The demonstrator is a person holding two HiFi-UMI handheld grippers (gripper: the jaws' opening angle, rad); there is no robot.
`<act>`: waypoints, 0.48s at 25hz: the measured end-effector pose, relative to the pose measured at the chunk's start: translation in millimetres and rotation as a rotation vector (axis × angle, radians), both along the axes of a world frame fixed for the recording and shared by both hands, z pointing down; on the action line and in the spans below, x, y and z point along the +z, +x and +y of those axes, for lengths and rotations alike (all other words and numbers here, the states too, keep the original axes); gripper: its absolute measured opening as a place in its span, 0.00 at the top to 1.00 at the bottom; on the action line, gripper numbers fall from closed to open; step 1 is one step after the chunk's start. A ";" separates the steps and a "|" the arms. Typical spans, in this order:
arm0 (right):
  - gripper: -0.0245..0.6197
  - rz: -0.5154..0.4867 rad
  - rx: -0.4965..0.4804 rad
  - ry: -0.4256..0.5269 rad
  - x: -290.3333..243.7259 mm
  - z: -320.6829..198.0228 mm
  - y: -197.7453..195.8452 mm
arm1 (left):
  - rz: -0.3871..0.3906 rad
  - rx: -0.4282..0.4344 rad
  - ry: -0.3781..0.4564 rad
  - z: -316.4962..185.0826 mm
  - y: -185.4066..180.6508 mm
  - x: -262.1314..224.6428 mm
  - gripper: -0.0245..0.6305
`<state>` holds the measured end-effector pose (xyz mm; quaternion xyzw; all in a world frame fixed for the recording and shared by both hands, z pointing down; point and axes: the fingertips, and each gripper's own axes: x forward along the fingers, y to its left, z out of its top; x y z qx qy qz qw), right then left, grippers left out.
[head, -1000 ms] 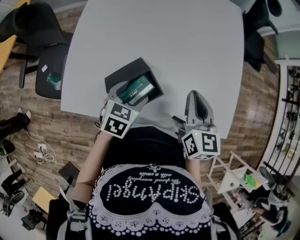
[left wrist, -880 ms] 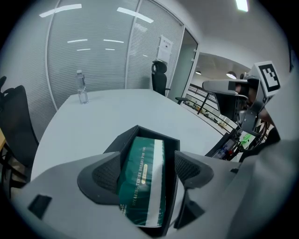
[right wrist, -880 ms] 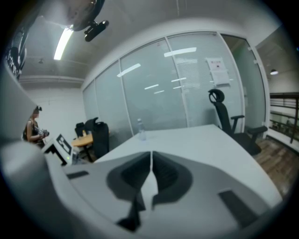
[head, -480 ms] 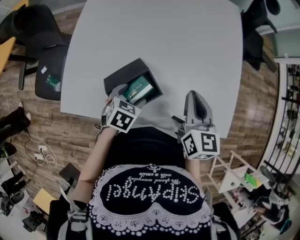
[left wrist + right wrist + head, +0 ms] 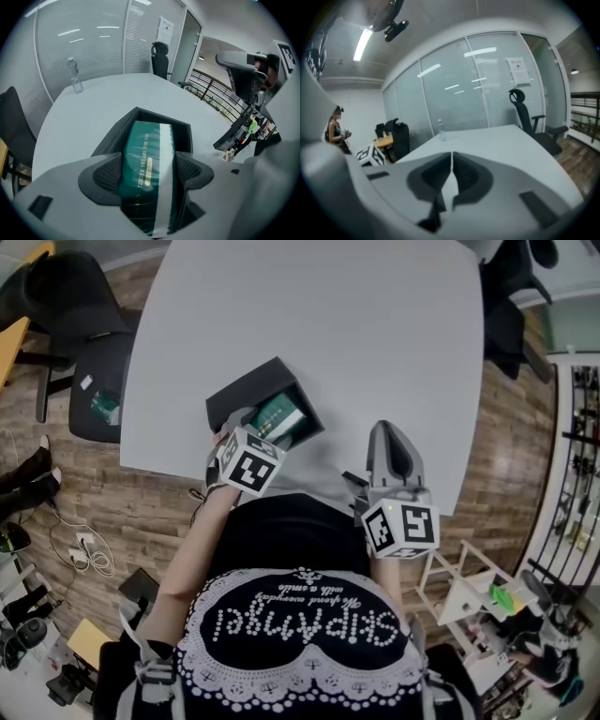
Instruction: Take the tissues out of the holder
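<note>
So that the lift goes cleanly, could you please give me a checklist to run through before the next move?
1. Left gripper straddles the tissue pack, pads against both sides: ok.
2. Grip firm enough to lift: cannot tell.
3. Pack free of the holder: not ok, it sits inside.
4. Holder steadied by the right gripper: not ok, its jaws are together, empty, away from the holder.
5. Bare table beside the holder for setting down: ok.
</note>
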<state>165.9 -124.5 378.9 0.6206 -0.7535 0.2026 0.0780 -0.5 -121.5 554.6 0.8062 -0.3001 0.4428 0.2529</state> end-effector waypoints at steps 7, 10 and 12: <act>0.91 -0.009 -0.013 0.002 -0.2 -3.2 -3.5 | -0.023 0.005 -0.002 0.0 -1.1 4.5 0.42; 0.91 -0.009 -0.018 0.002 -0.5 -3.9 -5.1 | -0.025 0.008 -0.004 -0.9 -1.9 5.1 0.42; 0.91 -0.008 -0.018 0.002 -0.4 -4.0 -5.2 | -0.024 0.010 -0.002 -1.6 -2.9 5.2 0.43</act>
